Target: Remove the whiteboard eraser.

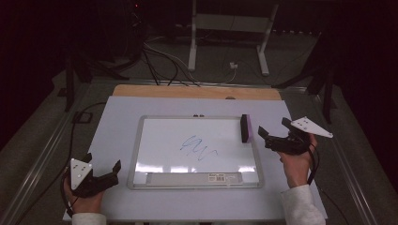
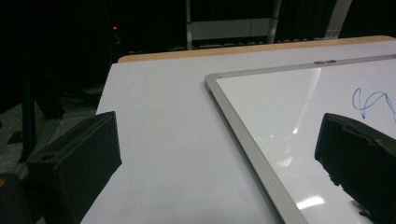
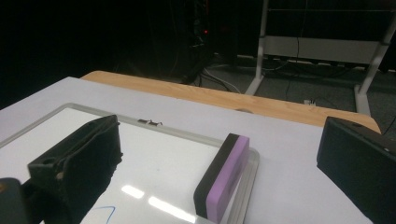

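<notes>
A silver-framed whiteboard [image 1: 136, 154] lies flat on the white table cover, with a blue scribble [image 1: 197, 147] near its middle. A black and purple eraser [image 1: 245, 128] stands on edge at the board's far right side, also in the right gripper view [image 3: 223, 178]. My right gripper [image 1: 271, 132] is open just right of the eraser, with nothing between its jaws [image 3: 219, 163]. My left gripper [image 1: 102, 165] is open near the board's near left corner, over the white cover. In the left gripper view the board's frame [image 2: 247, 144] and the scribble [image 2: 371, 103] show between the jaws.
A white cover [image 1: 117, 112] lies over a wooden table [image 1: 187, 91]. A label strip [image 1: 195, 177] runs along the board's near edge. Beyond the table a white desk frame [image 1: 230, 28] and cables [image 1: 164, 58] rest on a dark floor.
</notes>
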Tool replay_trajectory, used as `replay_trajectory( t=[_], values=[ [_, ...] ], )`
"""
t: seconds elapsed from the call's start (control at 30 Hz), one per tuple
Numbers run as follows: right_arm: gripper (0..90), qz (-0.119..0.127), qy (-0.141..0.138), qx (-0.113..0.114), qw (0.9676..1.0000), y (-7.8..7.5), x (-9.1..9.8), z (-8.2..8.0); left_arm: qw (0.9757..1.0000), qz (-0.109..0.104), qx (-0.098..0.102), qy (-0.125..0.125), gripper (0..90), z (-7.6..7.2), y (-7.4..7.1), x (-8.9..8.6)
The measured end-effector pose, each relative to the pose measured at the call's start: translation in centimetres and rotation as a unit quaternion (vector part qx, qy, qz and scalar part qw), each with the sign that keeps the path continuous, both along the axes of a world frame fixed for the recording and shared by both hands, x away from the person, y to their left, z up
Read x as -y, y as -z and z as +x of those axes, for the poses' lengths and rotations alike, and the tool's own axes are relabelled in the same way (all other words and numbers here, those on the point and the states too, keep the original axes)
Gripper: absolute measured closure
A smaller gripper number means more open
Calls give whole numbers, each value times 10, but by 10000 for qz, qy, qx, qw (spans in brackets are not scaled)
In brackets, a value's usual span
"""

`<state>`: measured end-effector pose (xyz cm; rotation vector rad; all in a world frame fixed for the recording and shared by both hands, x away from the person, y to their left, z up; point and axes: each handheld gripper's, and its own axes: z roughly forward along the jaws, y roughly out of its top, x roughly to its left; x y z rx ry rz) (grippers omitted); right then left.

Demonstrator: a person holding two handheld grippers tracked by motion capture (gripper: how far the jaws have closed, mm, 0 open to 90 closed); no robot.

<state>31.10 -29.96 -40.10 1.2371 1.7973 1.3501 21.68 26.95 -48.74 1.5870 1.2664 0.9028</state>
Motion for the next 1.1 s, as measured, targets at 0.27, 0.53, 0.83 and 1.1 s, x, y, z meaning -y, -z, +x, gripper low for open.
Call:
replay_trajectory(
  t=[0.27,0.53,0.83,1.1],
  values=[
    [2,-9,55,-24,10000,1,-2,10,10000,19,-27,11,11,0,1,1],
    [2,-87,41,-91,9999,-1,-7,24,10000,26,-47,27,11,1,1,1],
    [2,-111,28,-120,9999,1,-12,36,10000,28,-51,29,11,1,1,1],
    [3,-125,38,-207,9997,4,-13,46,10000,33,-60,35,11,1,1,2]
  ],
)
